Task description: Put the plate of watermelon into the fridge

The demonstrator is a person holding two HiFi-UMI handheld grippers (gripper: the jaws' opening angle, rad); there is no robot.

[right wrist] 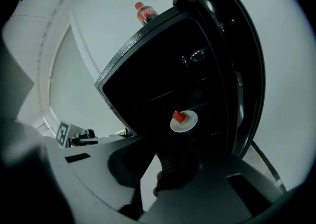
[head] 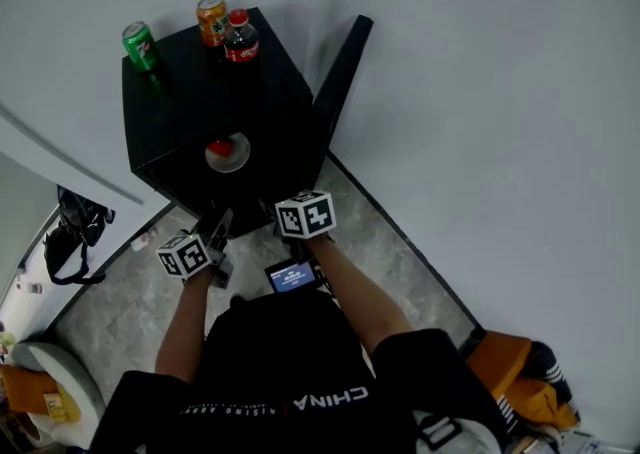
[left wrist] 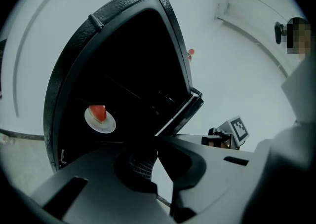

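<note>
Fridge: one black mini fridge point(head: 190, 107) on the floor against a white wall, its door point(head: 340, 67) swung open.
Plate: one white plate point(head: 232, 160) already inside the fridge, on a shelf near the front opening.
Watermelon: one red slice point(head: 219, 150) lying on the plate.
Drinks on fridge top: two cans, one green point(head: 140, 45) and one orange point(head: 211, 21), plus one cola bottle point(head: 240, 37) with a red cap. All three are upright, and the orange can and the bottle are just beside each other.
Left hand-held gripper point(left wrist: 157, 171): released, jaws apart with nothing between them, held in front of the fridge opening and apart from the plate.
Right hand-held gripper point(right wrist: 149, 174): released too, jaws parted and empty, near the left one and pointed at the open fridge.
Person: standing before the fridge with both forearms out, in a dark shirt.
</note>
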